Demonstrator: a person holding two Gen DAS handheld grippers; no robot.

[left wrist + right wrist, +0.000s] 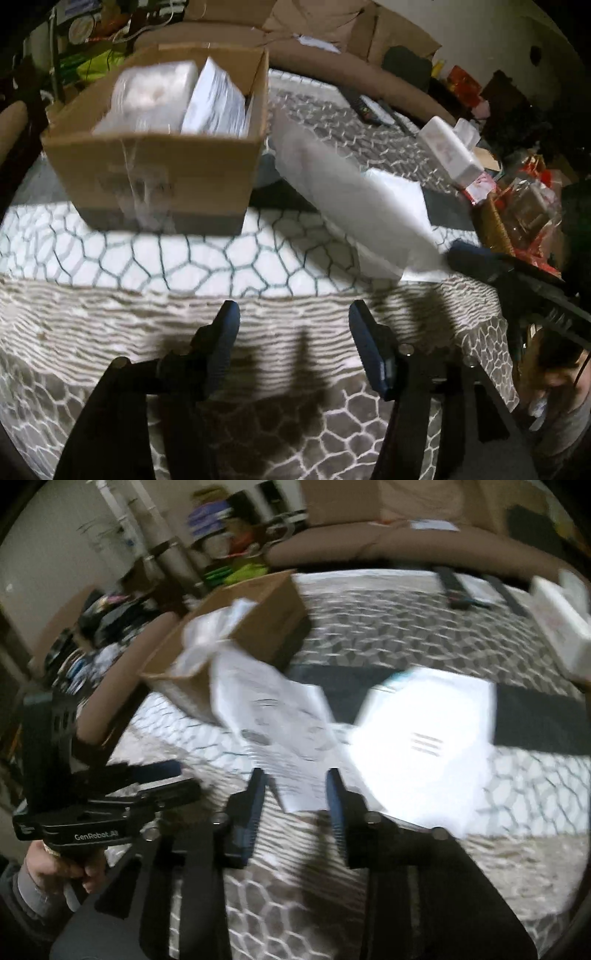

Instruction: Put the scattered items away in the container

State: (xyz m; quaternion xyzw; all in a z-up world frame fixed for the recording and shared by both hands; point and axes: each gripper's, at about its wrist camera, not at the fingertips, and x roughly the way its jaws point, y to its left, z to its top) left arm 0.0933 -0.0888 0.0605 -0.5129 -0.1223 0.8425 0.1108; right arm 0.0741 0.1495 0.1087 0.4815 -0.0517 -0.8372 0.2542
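Patterned cloth [155, 258] with a grey honeycomb print covers the table. From the left wrist view, a cardboard box [159, 177] stands on it with white packets inside; the left gripper [293, 314] hangs released over bare cloth, nothing between its fingers. Just right of the box a white plastic bag [354, 206] lies slanted.

From the right wrist view, the right gripper [297, 775] is parted, the bag's printed lower edge [291, 738] between its fingers, pads not visibly pressing; blur hides contact

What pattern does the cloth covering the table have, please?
The tablecloth shows a white-and-grey honeycomb-like cell pattern, clearest in the left wrist view.
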